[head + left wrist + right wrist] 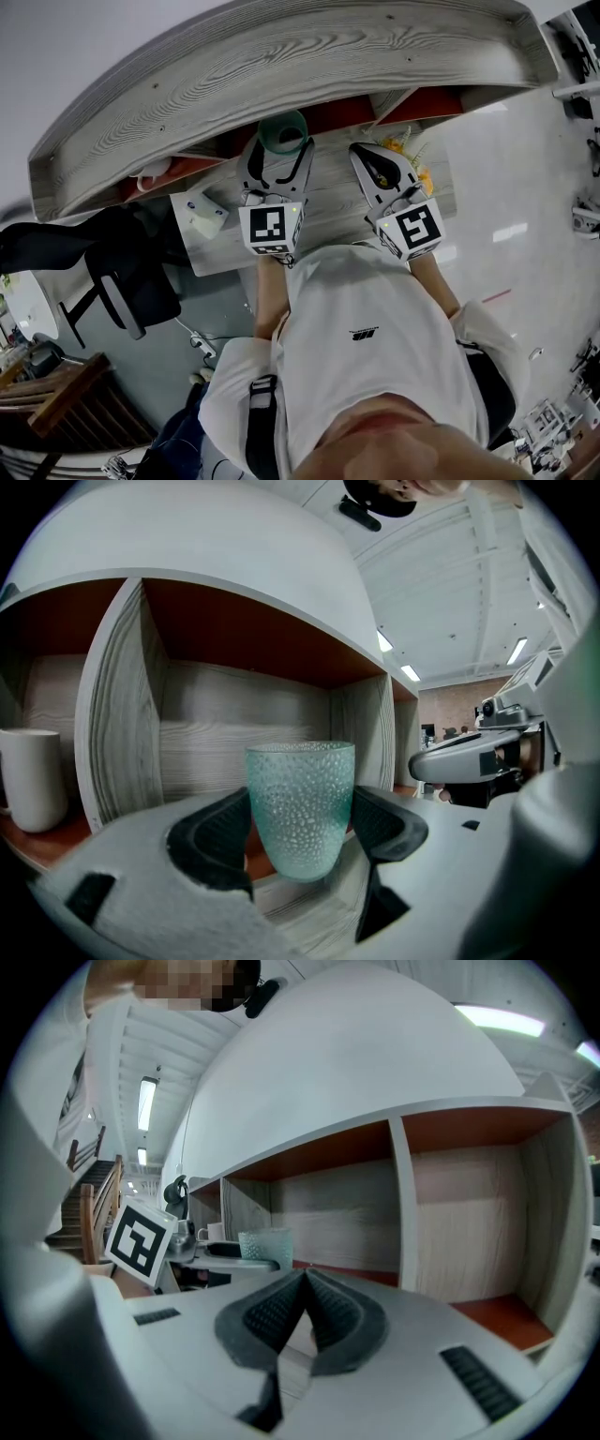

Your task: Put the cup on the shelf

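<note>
In the head view, my left gripper (pixel 278 156) is at the front edge of the shelf (pixel 281 66), just under its curved top. Its jaws are clamped on the teal cup (pixel 283 131), which stands upright with its open mouth facing up. My right gripper (pixel 367 157) is to the right of it at the same edge. A white mug (pixel 148 174) shows at the shelf's left end.

The left gripper view has the dimpled, translucent cup (pixel 300 808) upright between the two dark pads (pixel 211 841), one pressed against each side. The cup is in front of the shelf's middle compartment (pixel 244 714), low against its floor board. I cannot tell whether its base rests on the board. The mug (pixel 33 778) stands in the compartment left of the divider. My other gripper (pixel 469 757) is at the shelf's right.

In the right gripper view, that gripper's (pixel 305 1283) jaws are pressed together with only pad against pad. It points at the shelf's right-hand compartments (pixel 469 1222). Toward the shelf's left I see the cup (pixel 265 1244) in the left gripper, and the mug (pixel 214 1232) is beyond it.
</note>
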### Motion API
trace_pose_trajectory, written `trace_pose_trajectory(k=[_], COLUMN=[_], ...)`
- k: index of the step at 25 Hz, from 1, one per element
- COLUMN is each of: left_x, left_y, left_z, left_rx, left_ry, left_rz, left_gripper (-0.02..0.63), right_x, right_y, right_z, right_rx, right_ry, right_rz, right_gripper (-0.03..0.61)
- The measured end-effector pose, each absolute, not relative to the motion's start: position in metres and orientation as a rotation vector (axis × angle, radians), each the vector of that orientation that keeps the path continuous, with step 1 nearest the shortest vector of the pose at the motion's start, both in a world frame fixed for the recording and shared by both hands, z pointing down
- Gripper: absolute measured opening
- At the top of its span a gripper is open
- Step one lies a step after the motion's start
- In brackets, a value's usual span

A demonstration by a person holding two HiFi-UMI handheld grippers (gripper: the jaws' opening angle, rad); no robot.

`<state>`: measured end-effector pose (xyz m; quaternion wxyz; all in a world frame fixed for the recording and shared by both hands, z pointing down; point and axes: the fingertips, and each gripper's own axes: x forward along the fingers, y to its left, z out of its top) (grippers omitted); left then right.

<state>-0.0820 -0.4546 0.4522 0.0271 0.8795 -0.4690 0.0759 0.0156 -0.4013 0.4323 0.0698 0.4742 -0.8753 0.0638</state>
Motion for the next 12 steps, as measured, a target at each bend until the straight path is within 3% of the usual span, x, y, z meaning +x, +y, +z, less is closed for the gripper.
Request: trace_pose_trajectory(k=[12], left_x=[-0.071], left_y=[-0.467], left_z=[0.454], left_rx=[2.736], left_ry=[-1.444], left_rz=[0.289], left_gripper=[0.347], right_x=[0.014], right_y=[-0.404], right_z=[0.437], right_rx=[1.423], right_ry=[-2.638], right_rz=[0.21], right_gripper=[0.026])
